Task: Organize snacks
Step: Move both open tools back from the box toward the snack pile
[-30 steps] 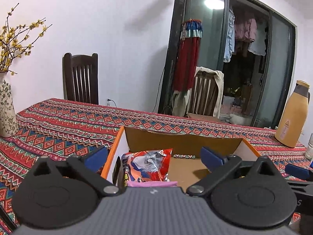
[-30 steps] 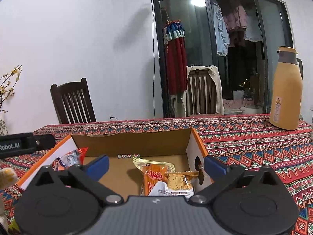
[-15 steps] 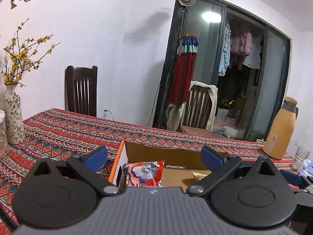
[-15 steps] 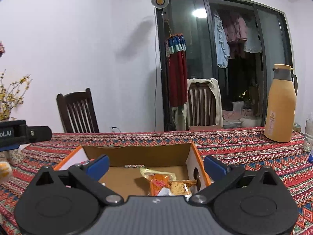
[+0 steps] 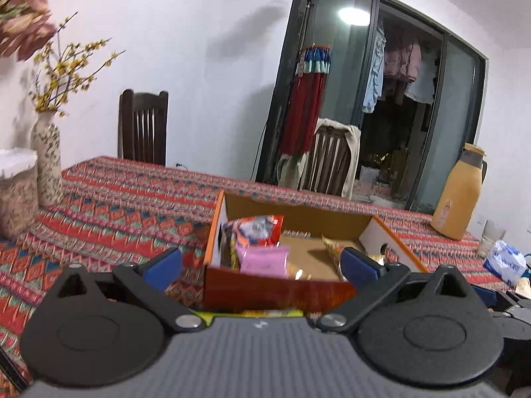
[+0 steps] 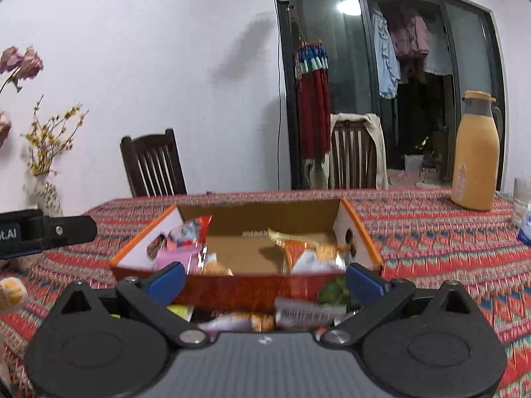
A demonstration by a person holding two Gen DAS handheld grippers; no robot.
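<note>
I see the open cardboard box (image 6: 245,290) standing near the front edge of the patterned table (image 6: 431,245), with a red packet (image 5: 257,230) and a pink packet (image 5: 264,258) at its left end and an orange packet (image 6: 305,252) at its right end, while more packets (image 6: 298,313) lie on the cloth just before its front wall. My left gripper (image 5: 260,263) and right gripper (image 6: 265,280) both hang before the box, jaws spread wide and empty. A yellow flask (image 6: 476,152) stands by the far right edge, a vase (image 5: 46,162) by the left edge

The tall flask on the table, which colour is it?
The flask is orange-tan with a dark collar; clearest in the right wrist view.
</note>
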